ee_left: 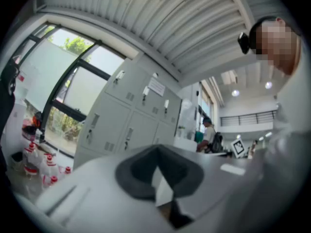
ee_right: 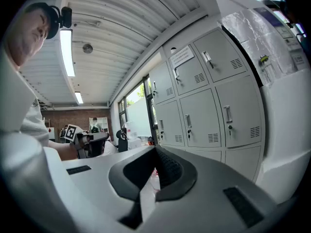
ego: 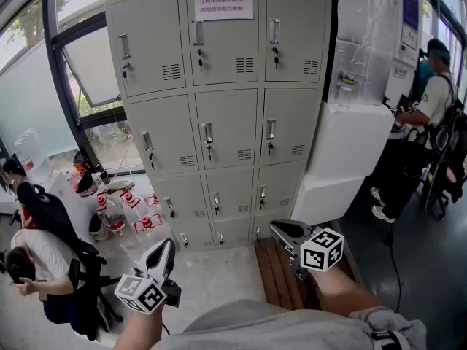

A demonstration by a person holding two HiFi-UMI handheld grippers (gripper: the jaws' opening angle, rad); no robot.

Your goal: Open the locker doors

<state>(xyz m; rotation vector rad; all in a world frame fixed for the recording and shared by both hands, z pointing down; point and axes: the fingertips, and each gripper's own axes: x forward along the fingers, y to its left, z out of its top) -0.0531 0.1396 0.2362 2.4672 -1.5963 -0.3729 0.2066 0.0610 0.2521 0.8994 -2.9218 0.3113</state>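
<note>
A grey steel locker cabinet [ego: 226, 115] stands ahead, three columns wide, every door shut, each with a small handle and a key lock. A paper notice [ego: 223, 2] is stuck on the top middle door. My left gripper [ego: 166, 248] is held low at the lower left, well short of the doors, jaws together with nothing in them. My right gripper [ego: 276, 228] hovers at the lower right, also away from the cabinet, shut and empty. The lockers [ee_left: 131, 115] show past the left gripper [ee_left: 158, 149]. In the right gripper view, the lockers [ee_right: 209, 106] rise beyond the right gripper [ee_right: 156, 149].
Large white wrapped boxes [ego: 350, 144] lean against the cabinet's right side. A wooden pallet [ego: 281, 268] lies on the floor under my right arm. Red-capped bottles [ego: 131, 210] stand at the cabinet's left foot. People sit at the left [ego: 36, 254]; a person [ego: 430, 108] stands at the right.
</note>
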